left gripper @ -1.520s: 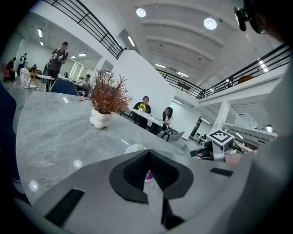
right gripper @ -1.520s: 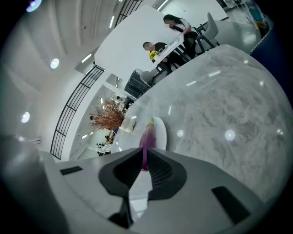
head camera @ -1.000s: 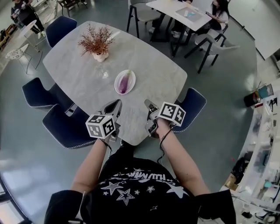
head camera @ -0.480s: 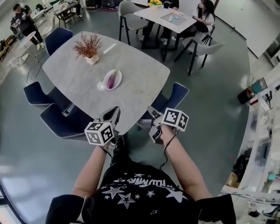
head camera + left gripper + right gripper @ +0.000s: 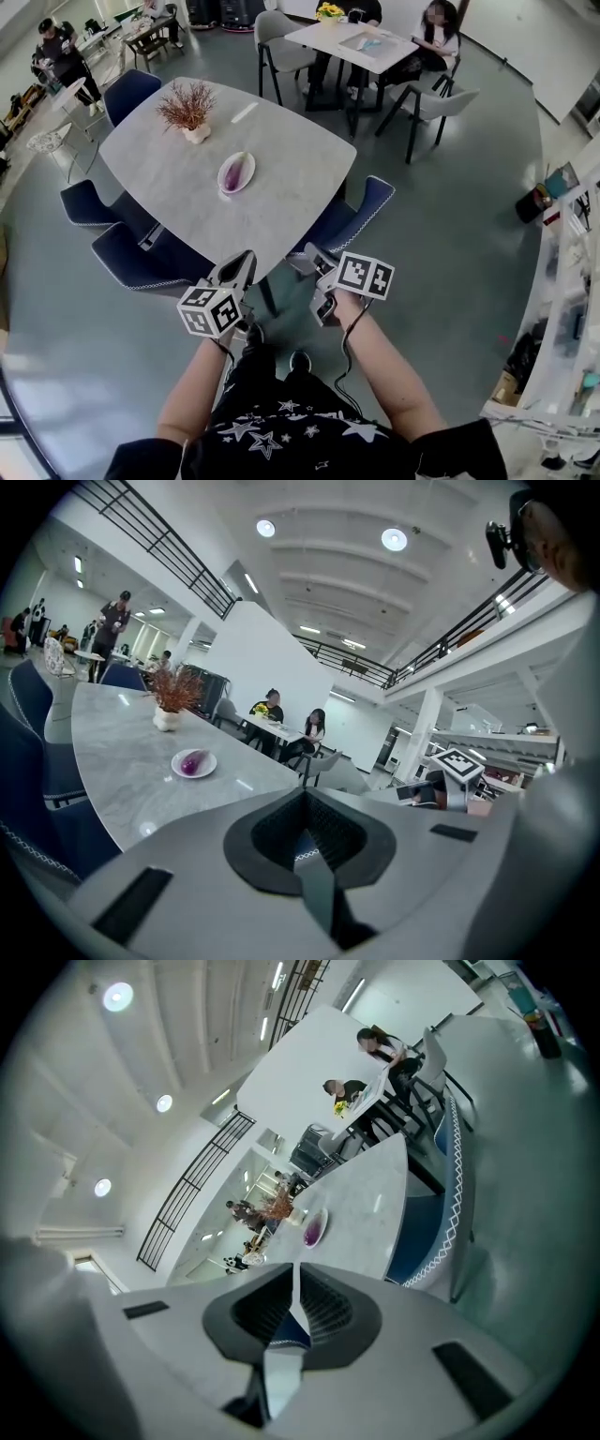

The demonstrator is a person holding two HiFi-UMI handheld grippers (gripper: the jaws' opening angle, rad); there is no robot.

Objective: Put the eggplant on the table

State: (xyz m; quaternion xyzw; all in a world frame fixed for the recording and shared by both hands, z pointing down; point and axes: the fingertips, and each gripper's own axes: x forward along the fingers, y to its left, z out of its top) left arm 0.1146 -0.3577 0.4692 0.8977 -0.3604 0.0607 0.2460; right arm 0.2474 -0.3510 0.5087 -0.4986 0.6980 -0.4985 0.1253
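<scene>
**Approach step: both grippers empty, eggplant on its plate**

The eggplant lies on a small white plate, and the plate stands on the grey marble table, toward the far side, near a vase with dry branches. The person stands off the near corner of the table, well apart from the plate, with blue chairs between.

The left gripper and the right gripper are held in front of the body, side by side, over the floor. In each gripper view the two jaws meet along one thin line and nothing is between them, so both grippers are closed and hold nothing.

I judge that the task is at its first step, the approach; no grasp has begun. The next move calls for coming close to the table edge, then opening one gripper wide enough for the body of the eggplant. It looks smooth and round, so it may roll on the plate. The grip should take it across its middle, then set it on bare marble beside the plate.
</scene>
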